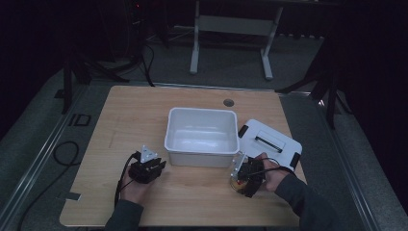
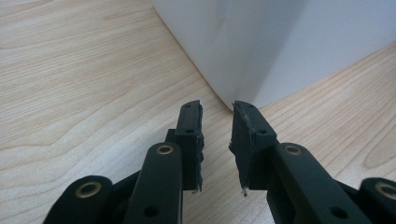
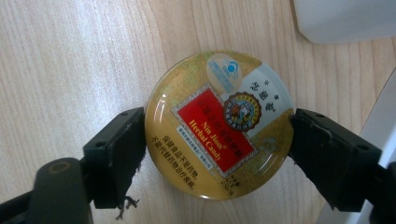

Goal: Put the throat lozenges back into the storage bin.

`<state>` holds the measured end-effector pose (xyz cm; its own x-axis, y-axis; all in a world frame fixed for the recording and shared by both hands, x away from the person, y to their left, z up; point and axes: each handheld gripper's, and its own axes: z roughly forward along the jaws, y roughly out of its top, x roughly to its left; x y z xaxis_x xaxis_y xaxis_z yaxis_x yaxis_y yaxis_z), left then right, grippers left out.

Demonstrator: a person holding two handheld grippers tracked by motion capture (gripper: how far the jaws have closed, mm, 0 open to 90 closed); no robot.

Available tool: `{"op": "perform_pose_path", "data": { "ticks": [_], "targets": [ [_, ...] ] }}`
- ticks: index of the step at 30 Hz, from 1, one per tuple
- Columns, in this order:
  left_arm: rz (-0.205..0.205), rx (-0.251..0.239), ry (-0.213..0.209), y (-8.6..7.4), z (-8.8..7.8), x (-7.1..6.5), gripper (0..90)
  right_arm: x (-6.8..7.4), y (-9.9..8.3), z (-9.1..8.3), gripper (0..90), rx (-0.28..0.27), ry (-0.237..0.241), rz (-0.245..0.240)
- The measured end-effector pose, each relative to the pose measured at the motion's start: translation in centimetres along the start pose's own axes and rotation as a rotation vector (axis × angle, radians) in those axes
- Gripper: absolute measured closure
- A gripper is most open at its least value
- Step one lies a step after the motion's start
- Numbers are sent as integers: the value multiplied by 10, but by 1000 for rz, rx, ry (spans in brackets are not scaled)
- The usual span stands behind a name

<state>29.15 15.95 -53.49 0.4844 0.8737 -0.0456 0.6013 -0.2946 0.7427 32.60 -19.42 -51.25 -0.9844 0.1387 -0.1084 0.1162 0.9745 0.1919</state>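
A round gold candy tin point(image 3: 218, 126) with a red label lies flat on the wooden table point(image 3: 70, 60). My right gripper point(image 3: 219, 125) is shut on it, one black pad against each side of its rim. From above, this gripper point(image 1: 246, 177) sits just in front of the white bin's point(image 1: 202, 156) right front corner. To the left, my left gripper point(image 1: 158, 164) rests on the table and points at the bin's left front corner. Its jaws point(image 2: 217, 109) are open with nothing between them, and the bin wall point(image 2: 261, 46) stands just beyond the tips.
The white bin looks empty inside. Its white lid point(image 1: 272, 142) with black clips lies flat to the bin's right, close behind my right hand; its edge point(image 3: 380, 116) shows beside the right jaw. A round cable hole point(image 1: 228, 102) sits at the table's far side.
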Motion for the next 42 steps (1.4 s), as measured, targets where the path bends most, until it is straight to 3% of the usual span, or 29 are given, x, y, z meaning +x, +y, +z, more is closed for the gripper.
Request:
{"op": "perform_pose_path", "data": {
  "ticks": [9, 22, 42],
  "targets": [
    [-3, -4, 0, 0, 0, 1, 730, 0, 9, 7, 157, 22, 8, -40],
    [0, 0, -3, 0, 0, 0, 727, -1, 8, 7, 201, 51, 42, -44],
    [-1, 0, -1, 0, 0, 0, 727, -4, 4, -18, 202, 69, 48, -38]
  ]
}}
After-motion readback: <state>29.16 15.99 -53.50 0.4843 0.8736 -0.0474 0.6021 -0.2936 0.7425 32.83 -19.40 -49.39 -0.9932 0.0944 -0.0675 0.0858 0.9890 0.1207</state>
